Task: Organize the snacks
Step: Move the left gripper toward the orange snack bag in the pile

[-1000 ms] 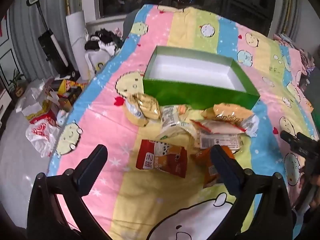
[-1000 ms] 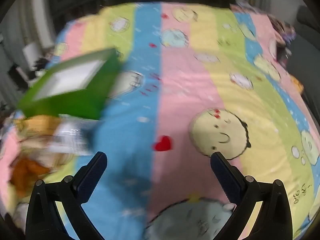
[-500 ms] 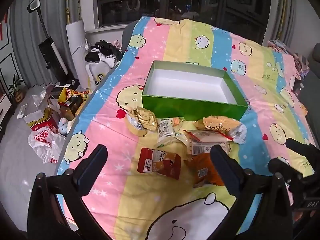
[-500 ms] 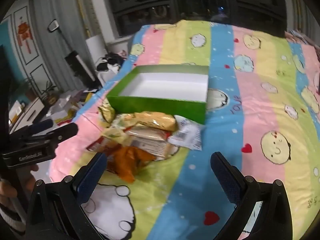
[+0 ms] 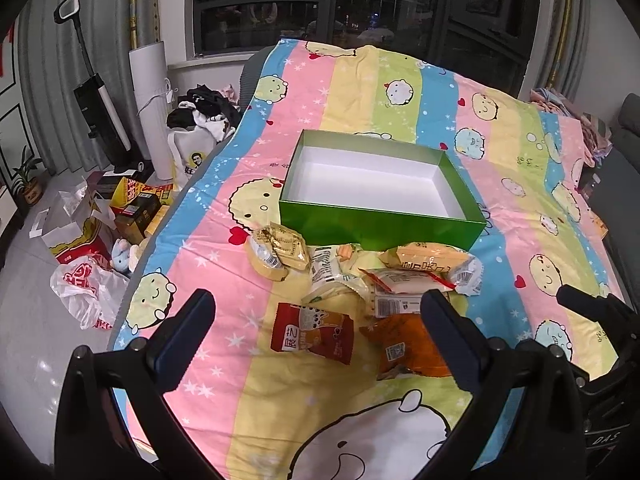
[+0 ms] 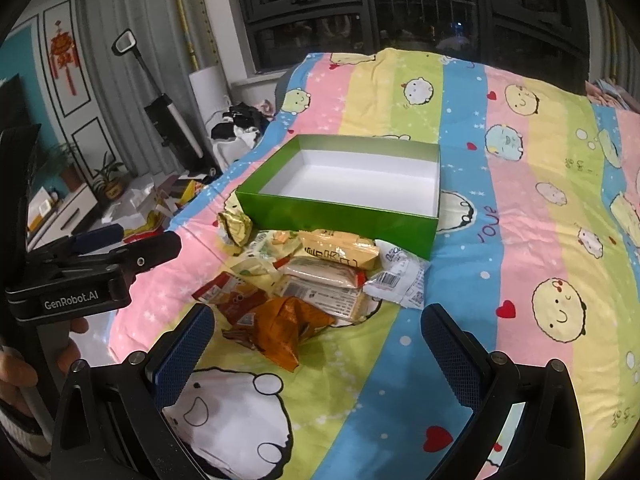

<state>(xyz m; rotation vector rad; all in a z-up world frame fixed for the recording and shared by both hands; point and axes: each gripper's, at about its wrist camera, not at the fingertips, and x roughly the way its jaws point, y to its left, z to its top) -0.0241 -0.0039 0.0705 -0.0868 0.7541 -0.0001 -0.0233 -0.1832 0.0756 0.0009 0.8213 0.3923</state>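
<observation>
The left gripper [image 5: 316, 336] hangs above the near part of the bed with its dark fingers spread wide and nothing between them; the right gripper [image 6: 316, 344] is likewise wide open and empty, over the striped cartoon-print bedspread [image 6: 520, 240]. In the left view the right gripper shows only as a black tip at the right edge, and in the right view the left gripper body is cut off at the left edge.

Just beyond the fingers lies a loose heap of snack packets: a red-and-orange flat pouch [image 5: 312, 333] nearest, a crumpled orange foil bag [image 5: 408, 346] beside it, then a white barcode-labelled wrapper [image 6: 396, 280] and a yellow-gold long packet [image 5: 426, 262], overlapping so their edges are hard to separate. A round gold-wrapped pastry [image 5: 276, 250] sits at the heap's left.

Touching the far side of the heap stands the open green cardboard box with white inside [image 5: 380, 226], empty, its near wall upright. Bare bedspread lies to the right of heap and box.

Off the bed's left edge, the floor holds plastic bags and cartons [image 5: 92, 248], and an upright vacuum cleaner [image 5: 96, 92] leans by the curtain.
</observation>
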